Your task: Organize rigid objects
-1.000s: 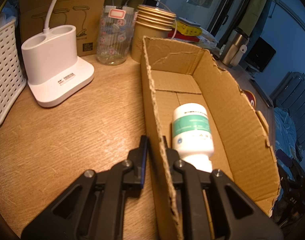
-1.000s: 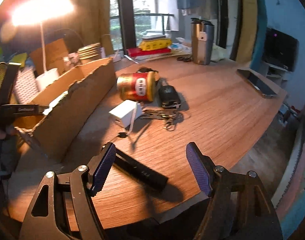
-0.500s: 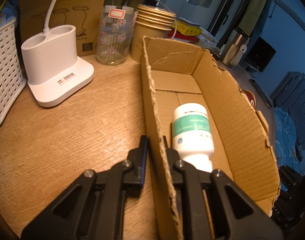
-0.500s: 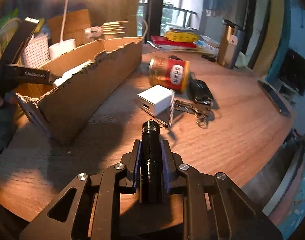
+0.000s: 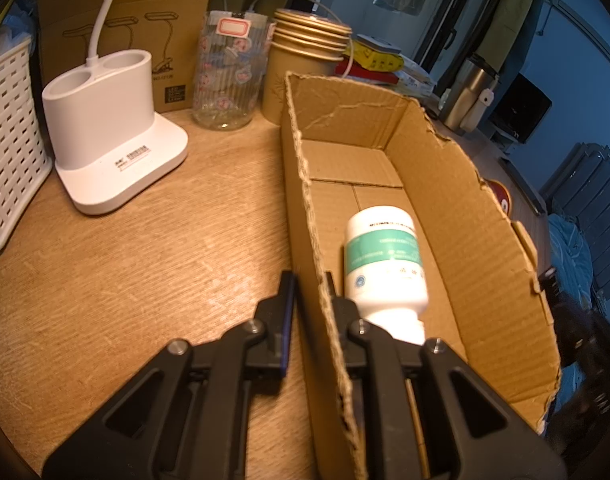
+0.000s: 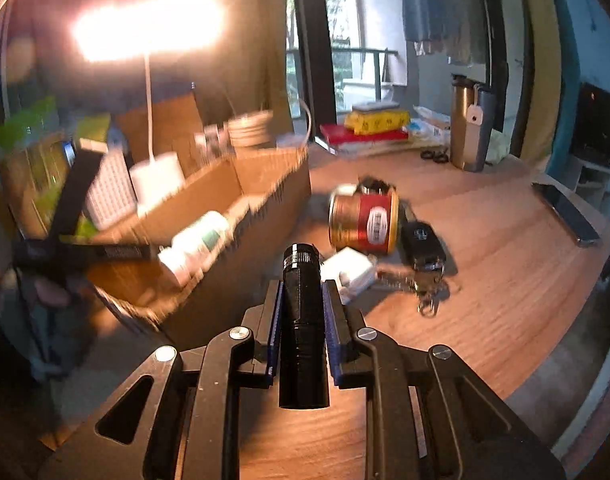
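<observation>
I have the black flashlight (image 6: 303, 312) clamped in the right gripper (image 6: 304, 304), above the table near the cardboard box (image 6: 233, 216). The left gripper (image 5: 309, 300) pinches the box's near wall. I should lower it beside the 1 white bottle (image 5: 383, 264), gently.

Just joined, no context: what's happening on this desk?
A person with tongs in each hand is sorting items into a torn cardboard box. The left tongs are shut on the box's near wall, steadying it. The right tongs grip a black flashlight, held above the desk. A white bottle already lies in the box. A red can, white adapter and car key are on the desk.
</observation>
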{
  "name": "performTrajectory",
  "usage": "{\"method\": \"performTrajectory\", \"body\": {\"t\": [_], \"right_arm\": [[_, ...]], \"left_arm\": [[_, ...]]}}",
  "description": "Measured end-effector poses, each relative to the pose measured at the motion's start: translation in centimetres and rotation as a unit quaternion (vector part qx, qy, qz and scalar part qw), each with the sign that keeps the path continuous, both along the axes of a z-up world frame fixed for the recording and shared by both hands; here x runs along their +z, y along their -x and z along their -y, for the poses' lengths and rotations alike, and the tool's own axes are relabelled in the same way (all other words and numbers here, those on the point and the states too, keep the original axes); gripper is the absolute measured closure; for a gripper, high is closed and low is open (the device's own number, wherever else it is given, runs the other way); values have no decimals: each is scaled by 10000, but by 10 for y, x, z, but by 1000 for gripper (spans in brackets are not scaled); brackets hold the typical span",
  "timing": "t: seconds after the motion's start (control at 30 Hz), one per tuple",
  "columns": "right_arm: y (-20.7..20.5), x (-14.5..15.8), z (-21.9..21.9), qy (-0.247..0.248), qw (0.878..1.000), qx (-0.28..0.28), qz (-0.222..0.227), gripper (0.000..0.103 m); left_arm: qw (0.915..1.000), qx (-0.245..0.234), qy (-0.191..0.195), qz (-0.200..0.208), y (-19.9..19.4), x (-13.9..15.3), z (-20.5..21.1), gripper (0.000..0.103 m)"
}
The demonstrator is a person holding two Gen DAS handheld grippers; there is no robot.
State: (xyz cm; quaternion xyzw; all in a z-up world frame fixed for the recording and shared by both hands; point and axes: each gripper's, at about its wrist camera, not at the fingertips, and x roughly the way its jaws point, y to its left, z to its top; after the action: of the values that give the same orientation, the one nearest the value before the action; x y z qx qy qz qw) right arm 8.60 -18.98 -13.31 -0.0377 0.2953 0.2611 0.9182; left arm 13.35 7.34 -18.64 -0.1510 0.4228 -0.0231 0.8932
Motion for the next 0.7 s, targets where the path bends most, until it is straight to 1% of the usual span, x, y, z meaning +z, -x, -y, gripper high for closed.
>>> {"method": "performTrajectory", "body": {"t": [0.23, 0.4, 0.6, 0.7], "right_arm": [[0, 29, 15, -535, 9982, -137, 226, 83], [-1, 40, 22, -648, 9969, -248, 372, 83], [-2, 56, 31, -908, 9940, -325, 516, 83], [-4, 64, 32, -925, 9934, -332, 595, 83]], "left_arm": [[10000, 0, 0, 0, 0, 0, 0, 90], [10000, 0, 1, -1, 0, 0, 0, 90], [10000, 1, 0, -1, 0, 0, 0, 90], [10000, 1, 0, -1, 0, 0, 0, 90]]}}
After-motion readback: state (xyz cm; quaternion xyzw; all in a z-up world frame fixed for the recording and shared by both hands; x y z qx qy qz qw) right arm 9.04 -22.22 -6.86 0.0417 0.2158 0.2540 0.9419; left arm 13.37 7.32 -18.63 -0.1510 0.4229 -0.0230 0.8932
